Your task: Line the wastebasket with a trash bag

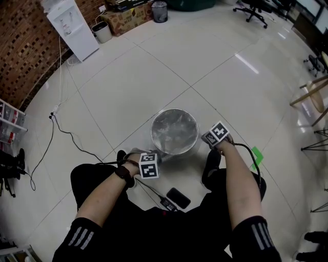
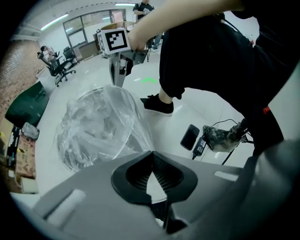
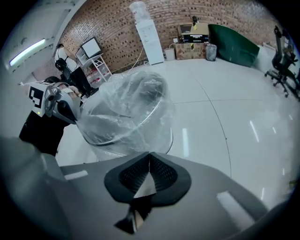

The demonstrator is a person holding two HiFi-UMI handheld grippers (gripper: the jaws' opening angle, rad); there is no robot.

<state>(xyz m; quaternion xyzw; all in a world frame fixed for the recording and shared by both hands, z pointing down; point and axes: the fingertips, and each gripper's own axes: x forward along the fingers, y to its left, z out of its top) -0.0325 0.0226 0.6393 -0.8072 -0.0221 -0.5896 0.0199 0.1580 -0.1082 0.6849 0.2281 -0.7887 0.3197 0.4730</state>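
Note:
The round metal wastebasket [image 1: 174, 132] stands on the floor between the person's feet, with a clear trash bag [image 1: 173, 128] draped into it and over its rim. My left gripper [image 1: 139, 153] is at the basket's near-left side, shut on a stretch of the bag film pulled outward. In the left gripper view the film [image 2: 101, 126] runs right up to the closed jaw tips [image 2: 151, 157]. My right gripper [image 1: 204, 139] is at the basket's right side. In the right gripper view the bag [image 3: 126, 108] hangs down the basket wall to the shut jaws [image 3: 149, 159].
A black phone [image 1: 178, 197] and a power adapter with cable [image 1: 166, 203] lie on the floor near the person's legs. Black shoes [image 1: 211, 165] flank the basket. A green tape mark [image 1: 256, 157] is to the right. A water dispenser [image 1: 72, 28] and another bin [image 1: 160, 11] stand far back.

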